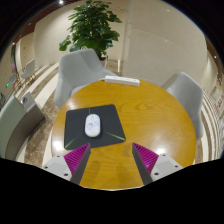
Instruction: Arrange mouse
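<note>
A white computer mouse (92, 125) lies on a dark grey mouse mat (88, 129) on the left part of a round wooden table (150, 120). My gripper (111, 159) hovers above the table's near side, with its fingers spread wide and nothing between them. The left finger's pink pad (76, 156) sits over the mat's near edge, just short of the mouse. The right finger's pad (148, 157) is over bare wood. The mouse is ahead of the fingers and to the left.
Grey chairs stand around the table, one at the far left (78, 68) and one at the right (188, 92). A white flat object (123, 79) lies at the table's far edge. A large green potted plant (92, 25) stands behind.
</note>
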